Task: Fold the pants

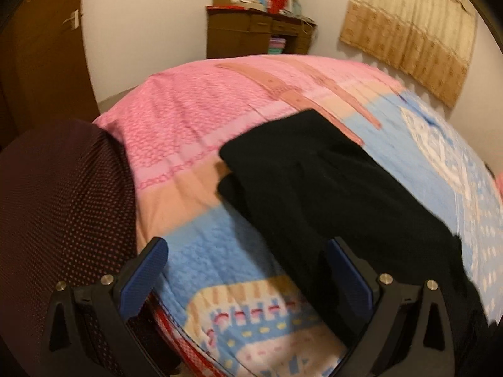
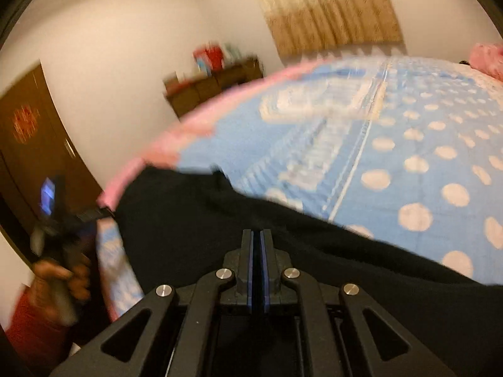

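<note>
Left gripper point(image 1: 248, 270) fingers spread wide, nothing between. Right gripper point(image 2: 257, 235) fingers pressed together, blue pads meeting.

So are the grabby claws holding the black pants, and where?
The left gripper is open and holds nothing. The right gripper is shut over the black pants, but whether it pinches cloth, and where, cannot be told.

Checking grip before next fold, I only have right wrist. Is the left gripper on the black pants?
Observer: No. The left gripper is wide open above the patterned blue and pink bedsheet.
Operator: Pants near it?
Observer: The black fabric pants lie just past its right finger; contact unclear.
Operator: Already folded?
Observer: The far end shows two stacked layers with the edge toward the pink side.
</note>
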The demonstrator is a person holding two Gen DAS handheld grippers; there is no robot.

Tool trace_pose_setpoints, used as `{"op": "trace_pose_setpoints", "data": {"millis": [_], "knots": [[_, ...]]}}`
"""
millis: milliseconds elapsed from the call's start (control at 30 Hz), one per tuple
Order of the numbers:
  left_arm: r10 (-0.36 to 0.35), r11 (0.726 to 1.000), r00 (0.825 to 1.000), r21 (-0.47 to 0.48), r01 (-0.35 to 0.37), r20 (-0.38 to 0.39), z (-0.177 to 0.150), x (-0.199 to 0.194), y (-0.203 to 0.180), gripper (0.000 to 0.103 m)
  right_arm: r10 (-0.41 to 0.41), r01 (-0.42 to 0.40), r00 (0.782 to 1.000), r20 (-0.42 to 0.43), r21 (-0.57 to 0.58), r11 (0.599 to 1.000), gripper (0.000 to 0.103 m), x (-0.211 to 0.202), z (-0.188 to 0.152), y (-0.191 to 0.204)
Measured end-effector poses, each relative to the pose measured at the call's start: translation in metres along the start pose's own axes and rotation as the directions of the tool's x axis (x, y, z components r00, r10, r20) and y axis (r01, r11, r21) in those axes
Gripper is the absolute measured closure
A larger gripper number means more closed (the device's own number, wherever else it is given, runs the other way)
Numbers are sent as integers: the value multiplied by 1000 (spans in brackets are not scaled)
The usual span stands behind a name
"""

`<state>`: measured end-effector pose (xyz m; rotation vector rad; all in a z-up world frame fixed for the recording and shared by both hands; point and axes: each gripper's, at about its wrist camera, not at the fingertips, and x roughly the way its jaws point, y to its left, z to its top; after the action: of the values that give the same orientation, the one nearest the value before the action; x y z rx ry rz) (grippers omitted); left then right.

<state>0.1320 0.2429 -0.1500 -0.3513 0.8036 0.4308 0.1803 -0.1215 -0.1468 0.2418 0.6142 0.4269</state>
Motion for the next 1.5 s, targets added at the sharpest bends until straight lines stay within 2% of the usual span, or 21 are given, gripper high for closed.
{"op": "trace_pose_setpoints", "data": {"millis": [67, 133, 200, 267, 333, 400, 467, 500, 567, 700, 733, 767, 833, 967, 1133, 1233, 1300, 1367, 1433, 1467, 1500], "knots": [[-2, 998, 1000, -68, 3, 7, 3, 4, 10, 0, -9, 11, 999, 54, -37, 999, 98, -21, 1, 7], [-33, 992, 999, -121, 32, -8, 7, 13, 13, 0, -22, 25, 998, 58, -49, 998, 98, -28, -2, 10], [-48, 990, 998, -133, 43, -31, 11, 23, 9, 0, -18, 20, 999, 39, -37, 999, 95, -30, -8, 11], [-44, 993, 999, -111, 42, -19, 14, 30, -1, 0, -8, 8, 1000, 20, -21, 1000, 87, -28, -12, 9], [-64, 993, 997, -97, 60, -38, 17, 39, -9, 0, 7, -7, 1000, -1, -8, 1000, 66, -26, -17, 10], [-94, 988, 994, -129, 86, -59, 17, 49, -12, 0, 16, -16, 1000, -3, -7, 1000, 59, -26, -19, 10], [-112, 985, 993, -139, 106, -36, 20, 51, -14, 1, 12, -12, 1000, 2, -22, 1000, 59, -28, -20, 12], [-127, 981, 991, -148, 121, -30, 21, 50, -13, 4, 8, -8, 1000, 7, -29, 1000, 59, -29, -20, 13], [-169, 972, 986, -169, 165, -5, 24, 46, -12, 23, 8, -7, 1000, 19, -35, 999, 59, -32, -18, 14], [-182, 967, 983, -177, 181, 6, 25, 46, -9, 41, 1, -1, 1000, 22, -1, 1000, 59, -35, -19, 7], [-183, 966, 983, -183, 181, 10, 24, 45, -7, 50, -1, 1, 1000, 23, 14, 1000, 59, -36, -19, 4], [-194, 963, 981, -188, 193, 14, 24, 44, -5, 65, -6, 5, 1000, 26, 30, 1000, 59, -38, -19, 0], [-260, 946, 966, -199, 255, 2, 25, 43, -5, 83, -23, 21, 999, 37, 51, 998, 59, -43, -18, -6], [-285, 941, 958, -182, 285, 26, 27, 37, -9, 84, -73, 67, 995, 61, 93, 993, 59, -59, -17, -22], [-304, 928, 952, -217, 303, 31, 29, 35, -5, 86, -135, 116, 985, 107, 173, 978, 59, -91, -20, -46], [-326, 935, 942, -120, 335, 83, 31, 13, -21, 86, -155, 117, 979, 135, 255, 960, 58, -110, -22, -67], [-361, 930, 925, -27, 366, 122, 35, -7, -37, 86, -170, 120, 975, 145, 305, 945, 58, -121, -24, -81], [-410, 912, 900, 35, 410, 148, 36, -26, -51, 86, -192, 122, 967, 166, 360, 925, 58, -134, -26, -95], [-475, 880, 864, 113, 462, 168, 32, -50, -68, 86, -218, 130, 957, 192, 389, 912, 58, -149, -28, -104], [-519, 852, 837, 180, 491, 171, 26, -67, -80, 86, -228, 135, 953, 201, 391, 910, 58, -154, -28, -106], [-549, 830, 819, 231, 508, 169, 20, -79, -90, 86, -243, 146, 946, 213, 390, 909, 58, -162, -29, -107]]}}
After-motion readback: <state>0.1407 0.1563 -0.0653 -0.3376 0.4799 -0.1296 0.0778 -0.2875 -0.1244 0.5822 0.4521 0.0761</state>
